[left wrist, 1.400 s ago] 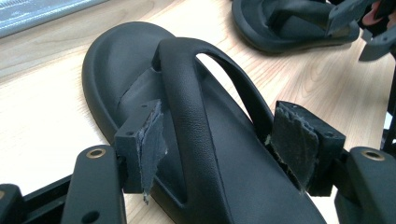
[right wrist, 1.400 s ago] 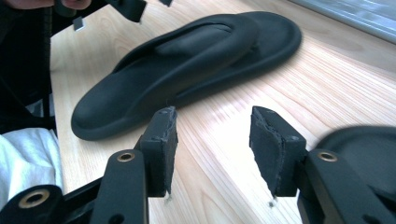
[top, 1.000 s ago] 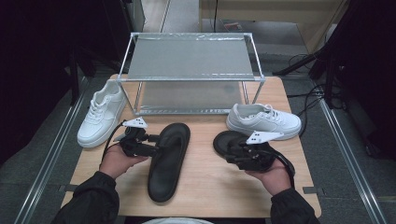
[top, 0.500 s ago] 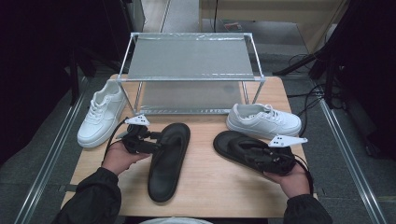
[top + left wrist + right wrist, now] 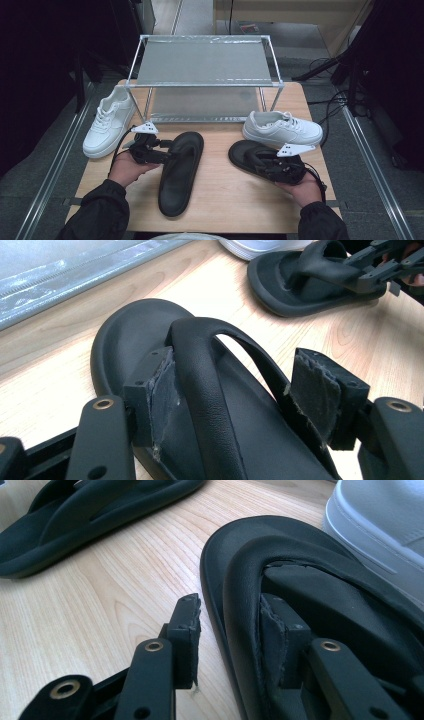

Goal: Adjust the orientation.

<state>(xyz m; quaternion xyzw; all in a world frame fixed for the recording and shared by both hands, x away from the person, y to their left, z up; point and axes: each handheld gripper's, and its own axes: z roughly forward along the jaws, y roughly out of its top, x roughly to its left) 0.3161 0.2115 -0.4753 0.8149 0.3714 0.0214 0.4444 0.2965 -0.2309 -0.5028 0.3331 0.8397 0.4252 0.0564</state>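
I am closing my right gripper, half-open, squarely astride the sandal strap at four o'clock.

Two white sneakers, one at the left and one at the right, flank a metal shelf rack on the wooden counter.

Lab-like recording space, wooden table on metal rails, loose floor cables, dark surrounding equipment
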